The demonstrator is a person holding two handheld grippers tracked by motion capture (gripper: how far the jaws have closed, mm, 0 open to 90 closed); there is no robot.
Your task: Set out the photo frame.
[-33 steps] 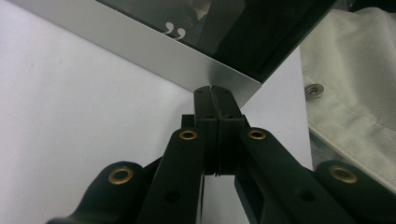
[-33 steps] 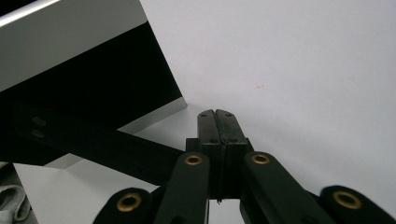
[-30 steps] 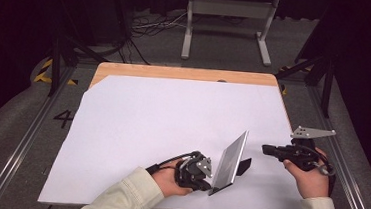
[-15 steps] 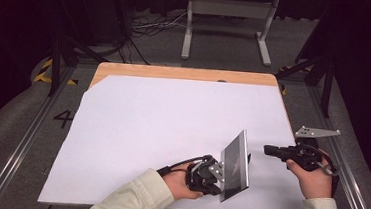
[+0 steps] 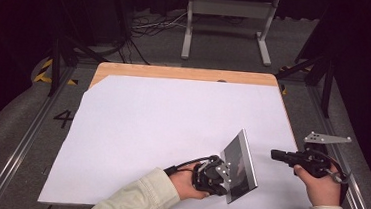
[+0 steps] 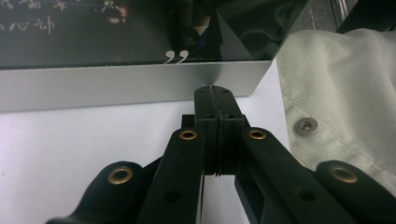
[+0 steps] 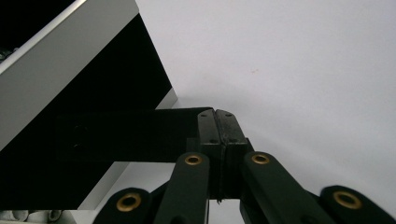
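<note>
The picture frame (image 5: pixel 239 166) stands tilted on its edge at the near right of the table (image 5: pixel 136 130), its glass face dark and its silver border toward us. Nearest, our left tool (image 5: pixel 220 177) is closed, and in the left gripper view its tips (image 6: pixel 213 93) meet right at the lower silver border (image 6: pixel 116 84); we cannot tell whether they pinch anything of the frame or merely press against it. We judge the step to be propping or steadying the frame, so we should keep that contact low and push gently, lest the frame tip over. To the right, a little apart, our right tool (image 5: pixel 276 154) is closed and empty, pointing left at the frame; in its own view the tips (image 7: pixel 216 116) lie just beside the black back stand (image 7: pixel 130 133). We suggest nudging that stand outward slowly. Beyond, the white sheet (image 5: pixel 172 113) lies bare.
</note>
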